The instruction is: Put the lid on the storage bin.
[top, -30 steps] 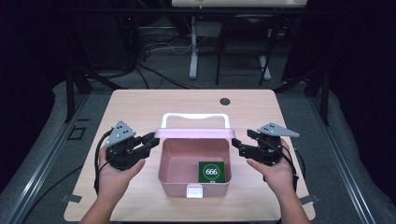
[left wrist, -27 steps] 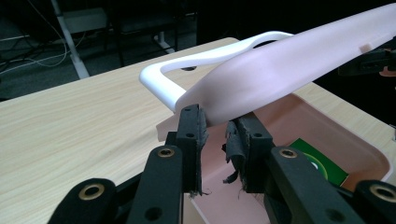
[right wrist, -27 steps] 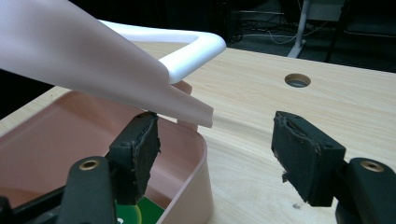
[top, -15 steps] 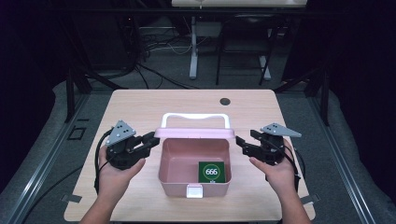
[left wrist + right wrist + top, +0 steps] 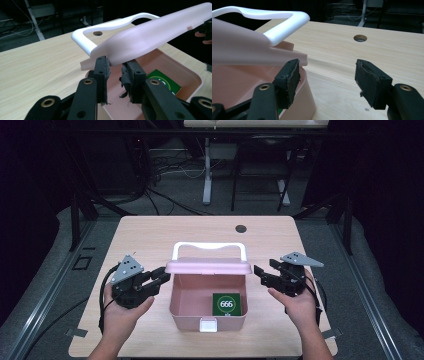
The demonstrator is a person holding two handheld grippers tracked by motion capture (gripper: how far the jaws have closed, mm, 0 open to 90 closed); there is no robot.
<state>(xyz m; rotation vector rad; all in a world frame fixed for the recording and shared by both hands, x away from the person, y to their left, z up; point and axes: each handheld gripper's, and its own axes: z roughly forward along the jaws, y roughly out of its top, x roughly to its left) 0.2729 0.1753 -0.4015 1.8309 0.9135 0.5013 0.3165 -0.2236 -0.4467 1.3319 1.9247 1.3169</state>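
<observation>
The pink box sits at the table's near centre, a green card inside. The left gripper, jaws narrow and gripping nothing, and the right gripper, jaws wide, flank it. The lid stands raised behind, exposing the interior.

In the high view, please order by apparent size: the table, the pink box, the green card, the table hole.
1. table
2. pink box
3. green card
4. table hole; it lies farther from the camera, but the gap is clear anyway.
</observation>
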